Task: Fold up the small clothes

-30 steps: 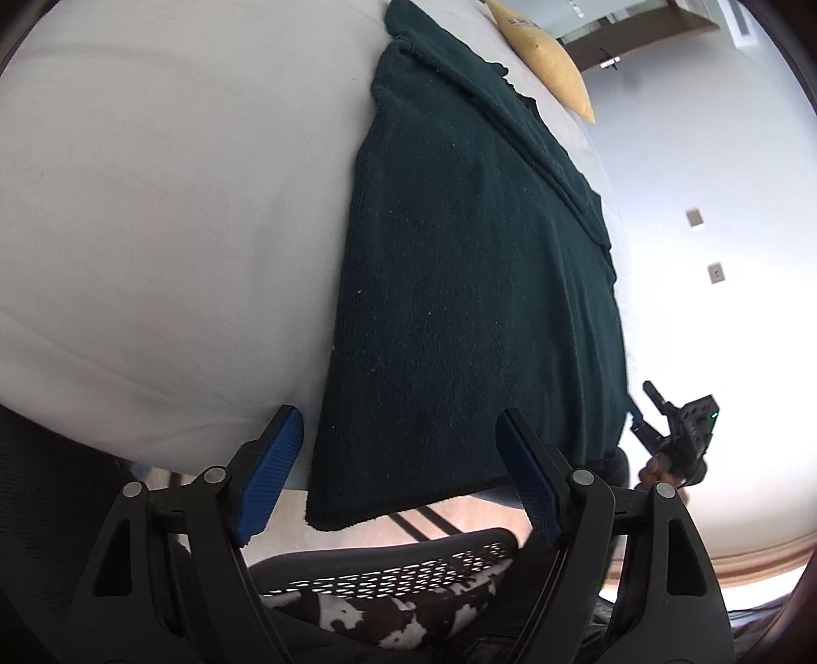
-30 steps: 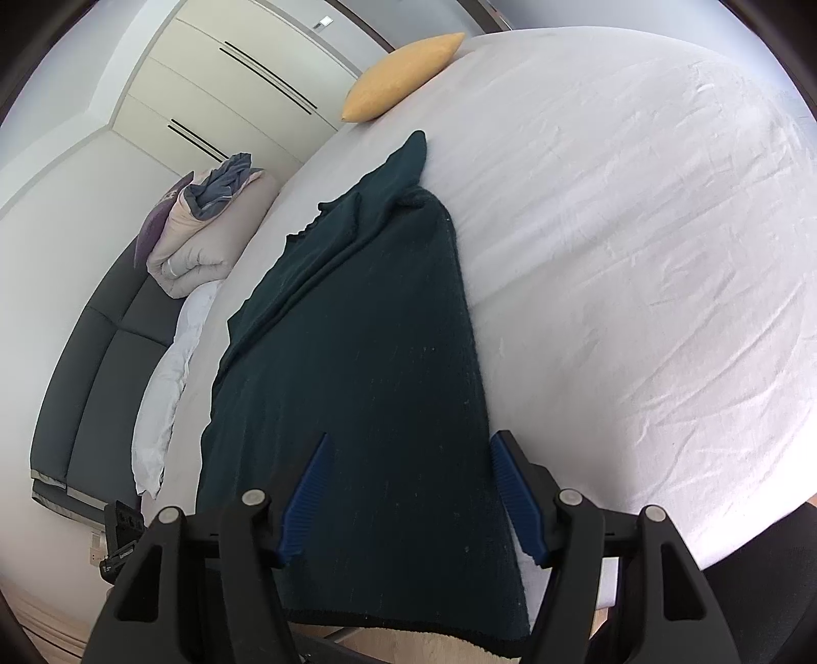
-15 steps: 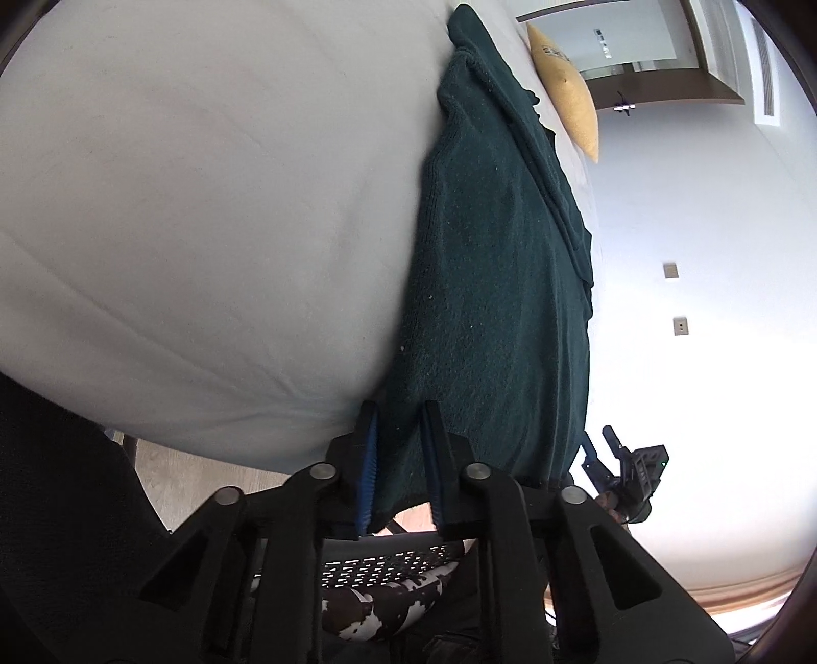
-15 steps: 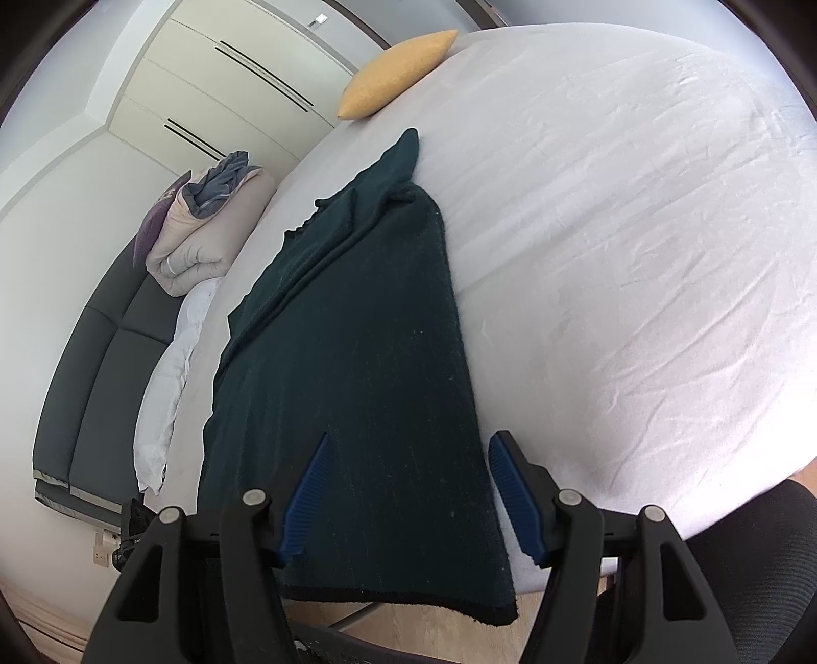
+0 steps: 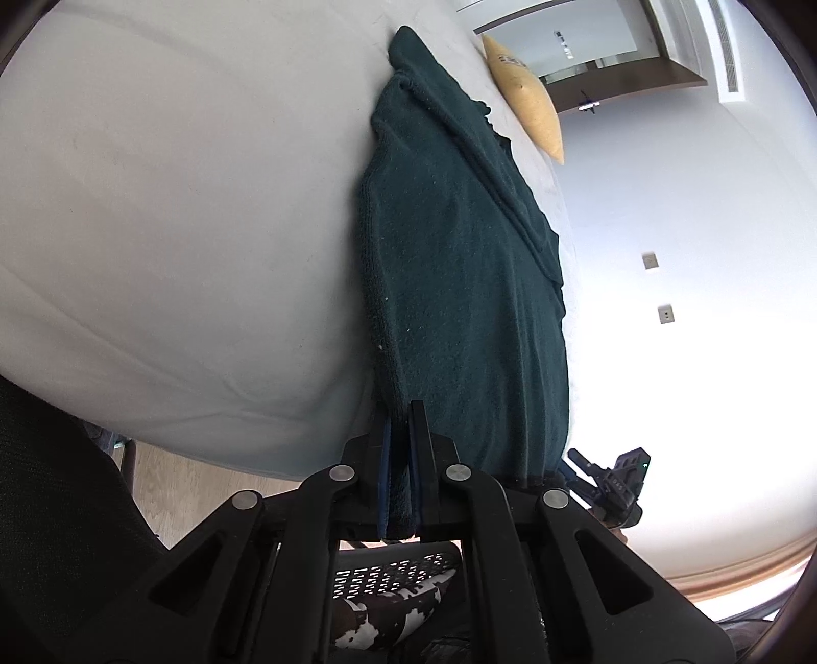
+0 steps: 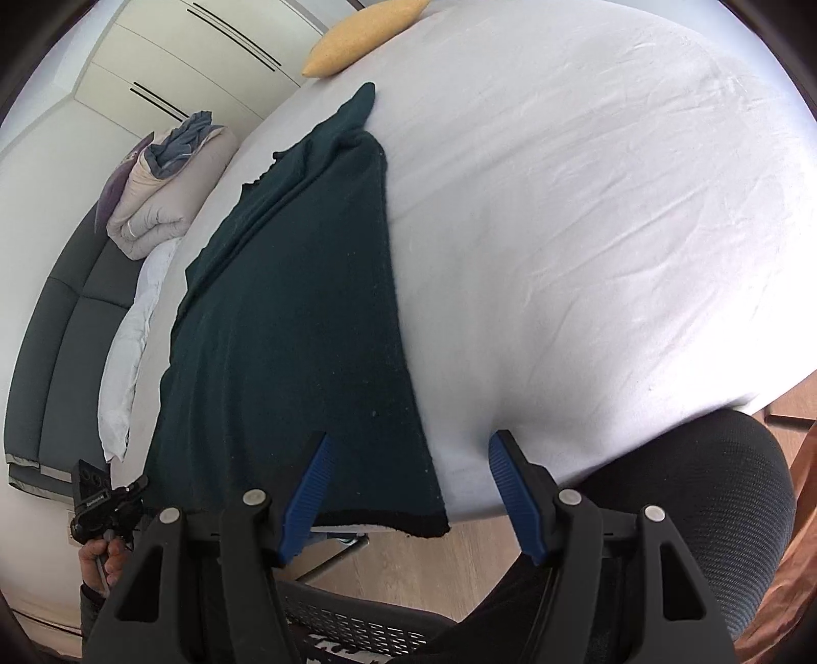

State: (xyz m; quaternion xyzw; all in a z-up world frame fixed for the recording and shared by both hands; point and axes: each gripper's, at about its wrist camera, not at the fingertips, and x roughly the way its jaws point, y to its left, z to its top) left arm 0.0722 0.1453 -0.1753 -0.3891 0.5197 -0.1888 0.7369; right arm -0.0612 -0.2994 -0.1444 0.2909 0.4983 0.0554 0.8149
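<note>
A dark green knitted garment (image 5: 459, 265) lies lengthwise on the white bed (image 5: 178, 230), its near hem hanging over the bed's front edge. My left gripper (image 5: 401, 434) is shut on the hem's near left corner. In the right wrist view the same garment (image 6: 296, 327) spreads from the hem up to a narrow end far away. My right gripper (image 6: 408, 459) is open, its blue pads either side of the hem's right corner (image 6: 434, 521), not touching it. The left gripper shows at that view's lower left (image 6: 102, 505).
A yellow pillow (image 6: 362, 36) lies at the far end of the bed. A folded duvet stack (image 6: 163, 199) sits on a dark sofa (image 6: 61, 327) to the left. A black mesh chair (image 6: 715, 500) stands close at the bed's front edge, over wood floor.
My left gripper went from wide open to shut on the hem's left corner. My right gripper shifted right, towards the hem's right corner, still open.
</note>
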